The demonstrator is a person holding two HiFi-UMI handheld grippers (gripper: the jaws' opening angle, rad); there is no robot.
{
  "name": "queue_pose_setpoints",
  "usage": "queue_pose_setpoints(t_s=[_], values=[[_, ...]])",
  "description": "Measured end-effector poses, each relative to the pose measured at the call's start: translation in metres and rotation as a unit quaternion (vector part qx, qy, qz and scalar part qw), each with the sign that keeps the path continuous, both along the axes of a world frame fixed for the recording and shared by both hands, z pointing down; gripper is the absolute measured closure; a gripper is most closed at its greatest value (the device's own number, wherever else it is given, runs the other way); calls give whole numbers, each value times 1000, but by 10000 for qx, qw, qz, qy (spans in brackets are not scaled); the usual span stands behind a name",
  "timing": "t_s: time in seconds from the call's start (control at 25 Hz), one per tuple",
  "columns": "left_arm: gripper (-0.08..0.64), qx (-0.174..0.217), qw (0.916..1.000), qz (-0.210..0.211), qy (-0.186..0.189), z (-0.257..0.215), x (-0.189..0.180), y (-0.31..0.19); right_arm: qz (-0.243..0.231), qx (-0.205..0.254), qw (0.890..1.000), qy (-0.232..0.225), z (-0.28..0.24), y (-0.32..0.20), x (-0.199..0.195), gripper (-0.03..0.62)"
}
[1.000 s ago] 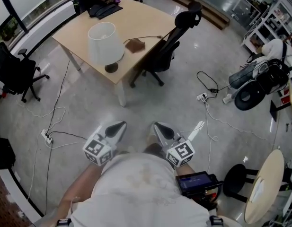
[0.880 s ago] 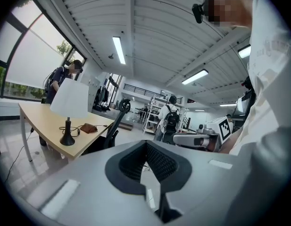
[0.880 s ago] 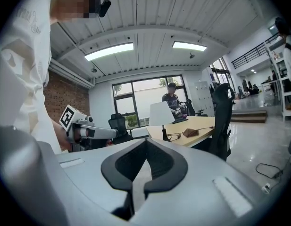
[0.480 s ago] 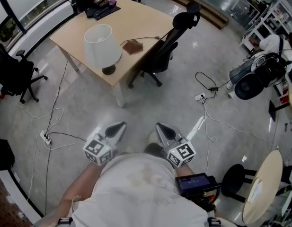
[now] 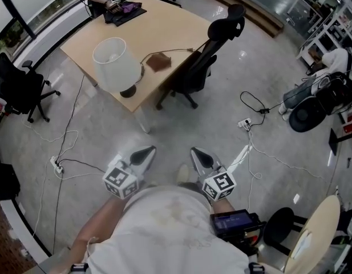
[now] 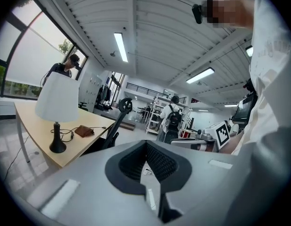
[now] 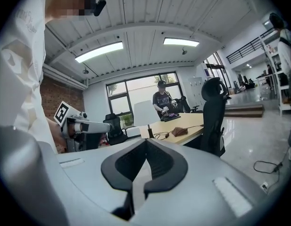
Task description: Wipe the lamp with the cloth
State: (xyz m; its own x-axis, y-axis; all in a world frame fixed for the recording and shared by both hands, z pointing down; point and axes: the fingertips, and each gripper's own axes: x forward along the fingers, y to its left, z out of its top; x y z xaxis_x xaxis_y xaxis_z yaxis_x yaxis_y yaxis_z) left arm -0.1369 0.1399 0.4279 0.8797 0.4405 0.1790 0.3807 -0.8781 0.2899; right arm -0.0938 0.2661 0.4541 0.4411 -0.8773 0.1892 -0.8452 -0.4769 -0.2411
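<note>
I can read no words or numbers anywhere. The cube [image 5: 120,180] on my left gripper [image 5: 143,154] and the cube [image 5: 218,185] on my right gripper [image 5: 198,154] carry only black-and-white square marker patterns, no lettering. Faint print on my white shirt [image 6: 276,48] is too pale to make out. The small screen [image 5: 235,220] at my waist shows nothing legible.

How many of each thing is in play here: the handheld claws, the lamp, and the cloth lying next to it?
grippers: 2 (left gripper, right gripper)
lamp: 1
brown cloth: 1
Total: 4
</note>
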Motion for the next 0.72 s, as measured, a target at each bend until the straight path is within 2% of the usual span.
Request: queue_pose_setpoints(t_s=[0.4, 0.72], values=[[558, 303, 9978, -582, -19, -8, 60, -9, -527, 160, 9981, 278, -14, -9, 86, 580], [558, 497, 9932, -1051, -82, -14, 83, -2, -994, 162, 9949, 83, -12, -6, 112, 580]])
